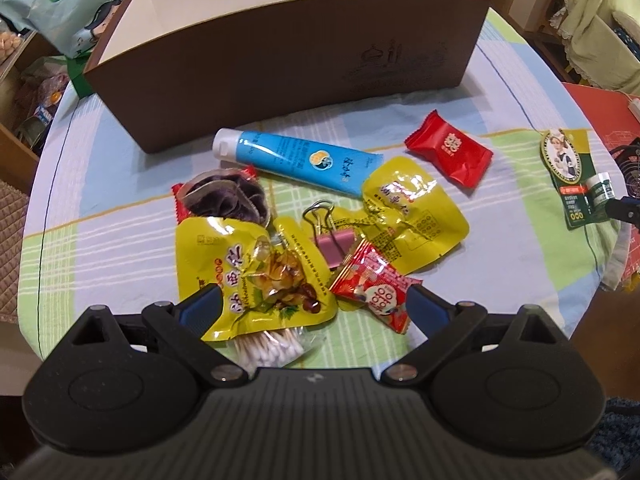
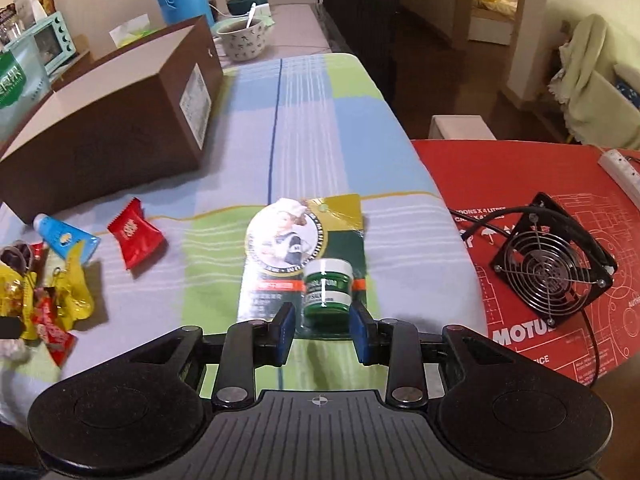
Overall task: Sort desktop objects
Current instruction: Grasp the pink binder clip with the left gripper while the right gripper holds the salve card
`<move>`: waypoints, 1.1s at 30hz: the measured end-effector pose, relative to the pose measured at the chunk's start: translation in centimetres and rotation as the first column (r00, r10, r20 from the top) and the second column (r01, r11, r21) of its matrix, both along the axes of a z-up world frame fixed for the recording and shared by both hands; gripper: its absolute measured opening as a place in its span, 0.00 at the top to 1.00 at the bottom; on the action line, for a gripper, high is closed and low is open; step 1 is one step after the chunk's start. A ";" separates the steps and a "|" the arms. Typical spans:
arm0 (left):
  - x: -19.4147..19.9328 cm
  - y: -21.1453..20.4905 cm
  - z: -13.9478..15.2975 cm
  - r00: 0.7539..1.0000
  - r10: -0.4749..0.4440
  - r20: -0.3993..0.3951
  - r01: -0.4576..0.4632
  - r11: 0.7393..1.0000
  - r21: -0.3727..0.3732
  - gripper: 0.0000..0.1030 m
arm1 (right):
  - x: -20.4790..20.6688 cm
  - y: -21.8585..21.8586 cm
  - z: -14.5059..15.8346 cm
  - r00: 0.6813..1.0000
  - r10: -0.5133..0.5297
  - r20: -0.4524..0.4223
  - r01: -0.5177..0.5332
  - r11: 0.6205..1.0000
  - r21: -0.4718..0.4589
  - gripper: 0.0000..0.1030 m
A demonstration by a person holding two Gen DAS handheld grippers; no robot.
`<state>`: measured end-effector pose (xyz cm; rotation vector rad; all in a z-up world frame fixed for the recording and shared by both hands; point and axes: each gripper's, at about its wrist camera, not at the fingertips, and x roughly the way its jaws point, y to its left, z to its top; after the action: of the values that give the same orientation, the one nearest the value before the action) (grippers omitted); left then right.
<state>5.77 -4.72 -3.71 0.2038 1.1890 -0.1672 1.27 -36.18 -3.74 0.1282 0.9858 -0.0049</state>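
Brown cardboard box (image 1: 280,60) stands open at the far side of the checked cloth (image 1: 100,184). In front of it lie a blue tube (image 1: 296,160), red candy (image 1: 450,152), yellow snack packs (image 1: 248,280) and a pink binder clip (image 1: 336,240). Left gripper (image 1: 316,300) hangs wide above that pile. Right gripper (image 2: 322,328), well right of the box, has its jaws part-open either side of a small green jar (image 2: 328,288) on its card (image 2: 296,248), apparently not clamped.

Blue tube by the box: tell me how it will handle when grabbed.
The blue tube looks soft-walled, so it will probably squash under the pads. Its crimped flat end should stop free rolling. The glossy skin may slip. It lies clear of the open left gripper.
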 end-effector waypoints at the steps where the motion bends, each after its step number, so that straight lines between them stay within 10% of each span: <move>1: 0.0 0.1 0.0 1.000 0.004 -0.001 -0.004 1.000 0.000 0.06 | 0.4 0.0 -0.1 1.000 -0.004 0.002 0.004 1.000 0.008 0.68; 11: -0.4 -0.3 0.0 1.000 -0.006 -0.004 0.006 0.999 -0.045 0.08 | 2.8 -0.2 -2.5 0.999 -0.034 -0.038 0.034 0.999 -0.011 0.70; 18: -0.4 -0.1 -0.5 1.000 0.002 -0.009 -0.003 0.988 -0.156 0.51 | 2.2 -0.7 -2.5 0.999 0.005 -0.035 -0.005 1.000 0.002 0.70; 33: 3.8 1.1 -1.9 0.995 0.071 0.073 -0.058 0.983 -0.176 0.69 | 2.0 -0.7 -3.2 0.999 0.030 -0.031 -0.030 1.000 0.002 0.70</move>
<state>9.58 -3.64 -5.64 0.0184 1.0947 -0.2034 3.30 -36.86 -6.89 0.1150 1.0187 0.0216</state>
